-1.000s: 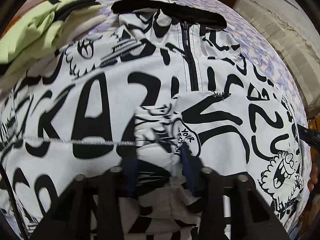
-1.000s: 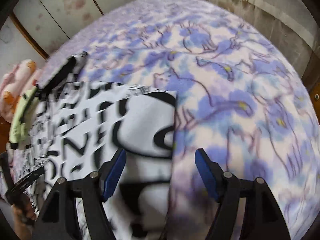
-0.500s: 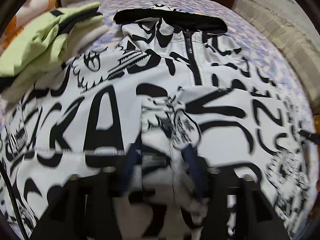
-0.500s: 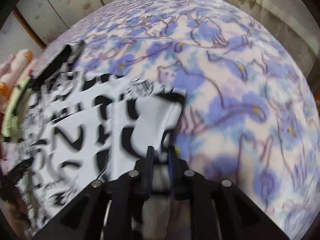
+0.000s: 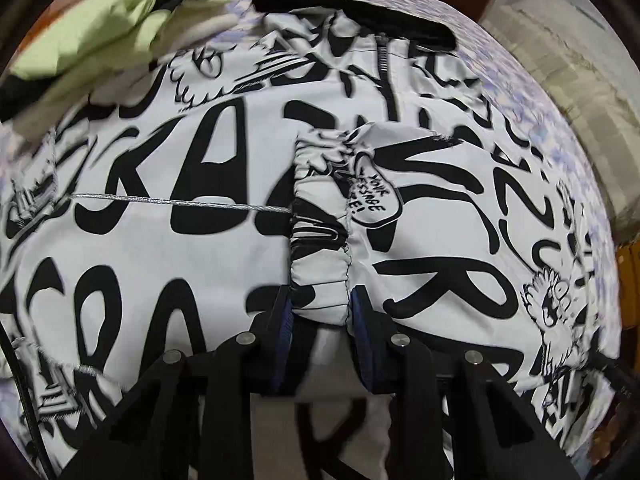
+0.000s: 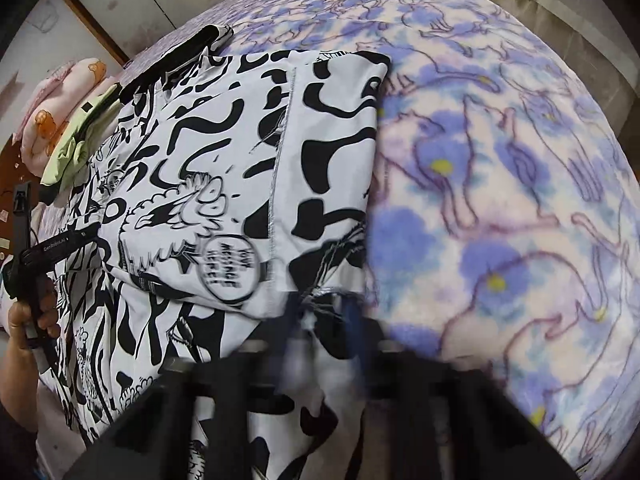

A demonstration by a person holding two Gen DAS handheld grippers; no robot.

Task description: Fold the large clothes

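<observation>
A white jacket with black graffiti print (image 5: pixel 200 260) lies spread on a bed, black collar (image 5: pixel 352 12) and zip (image 5: pixel 386 64) at the far end. One sleeve is folded across its front. The sleeve's elastic cuff (image 5: pixel 320 272) sits between the blue pads of my left gripper (image 5: pixel 322 320), whose jaws are closing and pressing on it. In the right wrist view, the jacket (image 6: pixel 224 152) has its side panel turned over. My right gripper (image 6: pixel 326 312) is blurred, its jaws closing on a bunch of the jacket's edge.
A blue-flowered bedspread (image 6: pixel 500 160) covers the bed to the right of the jacket. A light green garment (image 5: pixel 100 28) lies at the far left by the collar, with a pink plush (image 6: pixel 52 108) behind it. A hand (image 6: pixel 24 320) holds the other gripper's handle.
My left jaws widened, then narrowed on the cuff again and shifted a little. My right gripper went from wide open to shut on the jacket's edge and carried it across.
</observation>
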